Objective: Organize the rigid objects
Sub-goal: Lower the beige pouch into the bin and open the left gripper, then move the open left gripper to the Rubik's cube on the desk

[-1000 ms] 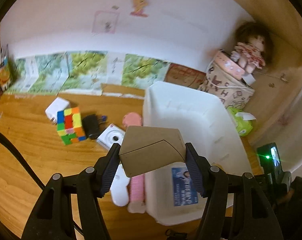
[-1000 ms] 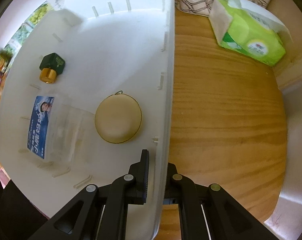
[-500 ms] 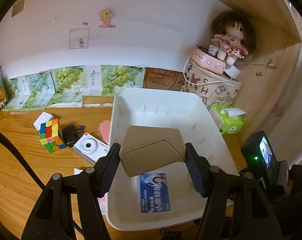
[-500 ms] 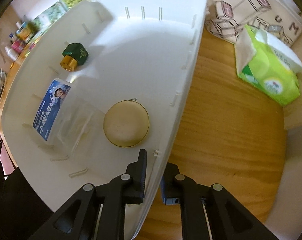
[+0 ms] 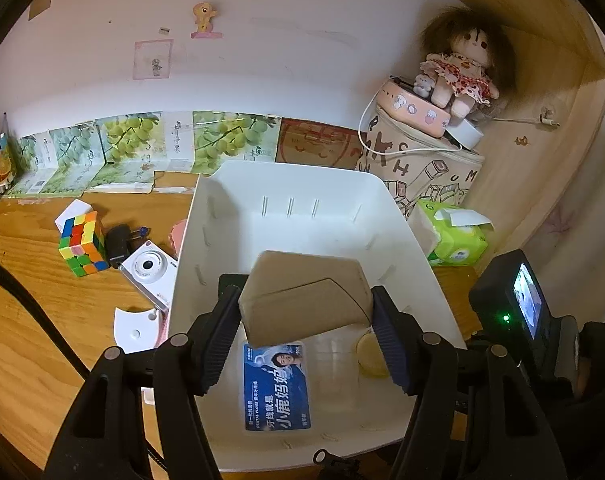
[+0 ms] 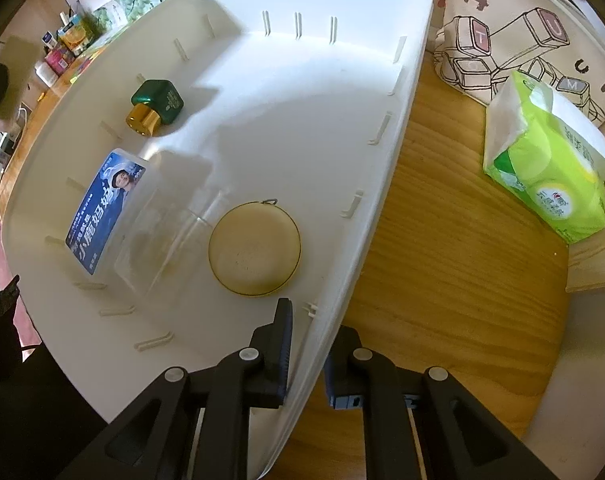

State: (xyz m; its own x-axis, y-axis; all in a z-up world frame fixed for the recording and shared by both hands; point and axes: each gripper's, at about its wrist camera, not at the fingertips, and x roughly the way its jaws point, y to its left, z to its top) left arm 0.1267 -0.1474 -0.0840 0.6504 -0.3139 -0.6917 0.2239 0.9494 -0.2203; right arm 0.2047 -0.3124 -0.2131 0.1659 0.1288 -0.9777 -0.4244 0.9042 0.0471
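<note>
- Left gripper (image 5: 306, 312) is pinching the box (image 5: 302, 300) over the bin (image 5: 302, 184).
- Right gripper (image 6: 308, 356) is pinching the bin's right wall.
- Next, probably: lowering, releasing inside.

Clear plastic box (image 5: 278, 386) in the white bin (image 5: 302, 188), lower centre of left wrist view: blue label reads "小鹿妈妈", small line "DENTAL FLOSS" above it; same label seen at left of right wrist view (image 6: 104, 212). Canvas bag (image 6: 514, 36), upper right of right wrist view: keyboard-key drawings with letters "T", "U", "M", plus loose "H", "U", "M"; in left wrist view (image 5: 430, 168) "H", "U", "M" readable. Green tissue pack (image 6: 550, 168), right edge: Chinese print, too blurred to read. Grape-picture cartons (image 5: 174, 140) along the wall: vertical Chinese characters, not legible.
</note>
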